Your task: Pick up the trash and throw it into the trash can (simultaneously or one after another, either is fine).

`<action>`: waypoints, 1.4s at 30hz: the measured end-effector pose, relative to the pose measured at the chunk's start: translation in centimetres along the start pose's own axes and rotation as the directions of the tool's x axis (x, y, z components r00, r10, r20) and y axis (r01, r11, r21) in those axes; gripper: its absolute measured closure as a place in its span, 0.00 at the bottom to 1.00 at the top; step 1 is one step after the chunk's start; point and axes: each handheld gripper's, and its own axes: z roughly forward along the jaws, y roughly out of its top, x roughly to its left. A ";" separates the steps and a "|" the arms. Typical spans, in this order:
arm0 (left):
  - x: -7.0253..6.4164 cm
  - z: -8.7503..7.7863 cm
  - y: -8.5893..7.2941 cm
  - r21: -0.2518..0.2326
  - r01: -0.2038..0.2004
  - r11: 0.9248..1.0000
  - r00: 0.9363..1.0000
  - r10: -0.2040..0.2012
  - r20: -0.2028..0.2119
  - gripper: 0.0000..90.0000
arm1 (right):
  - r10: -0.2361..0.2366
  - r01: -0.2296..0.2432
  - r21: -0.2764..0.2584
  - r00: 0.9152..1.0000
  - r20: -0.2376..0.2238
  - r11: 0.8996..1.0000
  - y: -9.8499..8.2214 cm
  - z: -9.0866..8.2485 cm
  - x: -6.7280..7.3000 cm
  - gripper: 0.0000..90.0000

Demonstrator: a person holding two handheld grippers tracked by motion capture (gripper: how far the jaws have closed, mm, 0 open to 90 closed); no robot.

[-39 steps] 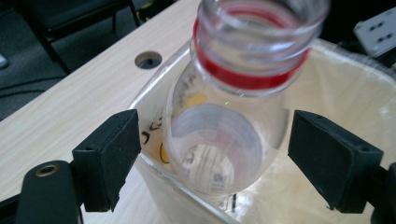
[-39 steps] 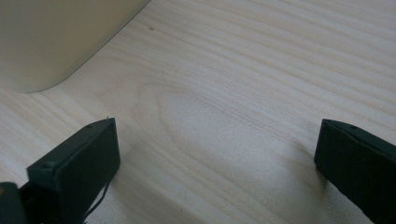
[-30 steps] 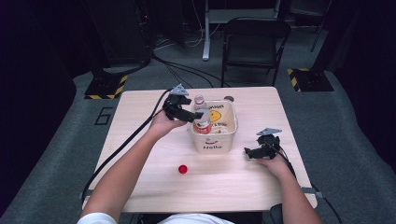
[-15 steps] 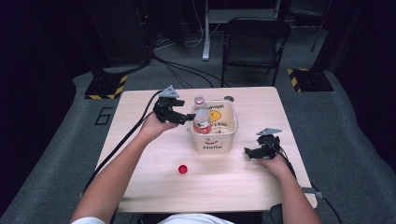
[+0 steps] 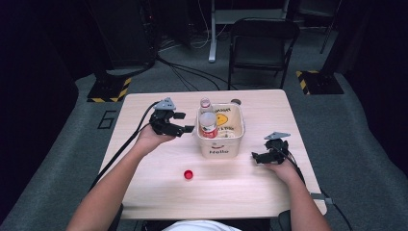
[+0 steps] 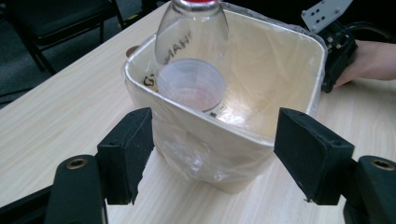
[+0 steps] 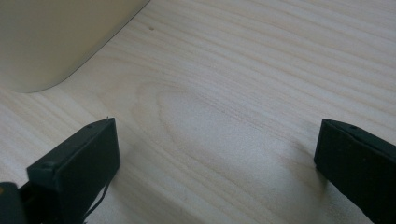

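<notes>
The left gripper [image 5: 185, 129] stands just beside the bin's left wall with its two black, blocky jaws parted and nothing pressed between them; they have just been closing. In the left gripper view the same gripper [image 6: 212, 156] frames the near corner of the bin [image 6: 289, 70], its matt pads clear of the wall on both sides.

Straight ahead of those jaws is the one bin [image 5: 236, 139], a cream plastic tub with rounded corners, lined with a thin, crinkled clear film that folds over the rim. Its front bears the word "Hello". Inside it, against the wall nearest the left gripper, a clear plastic bottle [image 5: 208, 124] with a red label lies tilted, its round, ribbed base turned towards the jaws [image 6: 191, 84]. A second, smaller bottle [image 5: 205, 103] with a pale cap stands just beyond it, at the bin's far corner. That makes two bottles.

Nearer the person, well apart from the left gripper, one small round red cap [image 5: 189, 174] lies on the pale wood-grain table [image 5: 144, 192].

On the bin's other side, the right gripper [image 5: 255, 158] rests low on the table, jaws wide and empty; in its own view the right gripper [image 7: 217, 158] shows bare wood between its pads.
</notes>
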 end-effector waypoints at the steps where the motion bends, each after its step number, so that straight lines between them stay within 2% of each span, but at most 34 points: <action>1: 0.0 -0.3 -0.4 0.008 -0.002 1.000 1.000 0.002 0.011 0.33 | 0.000 0.000 0.000 1.000 0.000 1.000 0.0 0.0 0.0 0.00; 5: -0.2 -0.6 -1.1 0.004 0.002 1.000 1.000 -0.002 0.014 0.34 | 0.001 -0.001 0.000 1.000 0.000 1.000 0.0 0.0 0.0 0.00; 14: -0.9 -0.8 -3.7 0.050 -0.008 0.999 0.999 0.007 0.038 0.38 | 0.009 -0.009 0.004 1.000 0.001 1.000 0.0 0.0 0.1 0.00; 23: -1.5 -0.6 -5.8 0.069 -0.002 0.998 0.998 -0.002 0.066 0.41 | 0.008 -0.008 0.004 1.000 0.002 1.000 0.0 0.0 0.1 0.00; 31: -2.0 -0.4 -7.2 0.081 -0.002 0.997 0.997 -0.004 0.075 0.41 | 0.007 -0.007 0.003 1.000 0.003 1.000 0.0 0.0 0.1 0.00; 42: -3.1 0.0 -8.8 0.107 -0.034 0.994 0.994 0.022 0.107 0.41 | 0.003 -0.003 0.001 1.000 0.001 1.000 0.0 0.0 0.1 0.00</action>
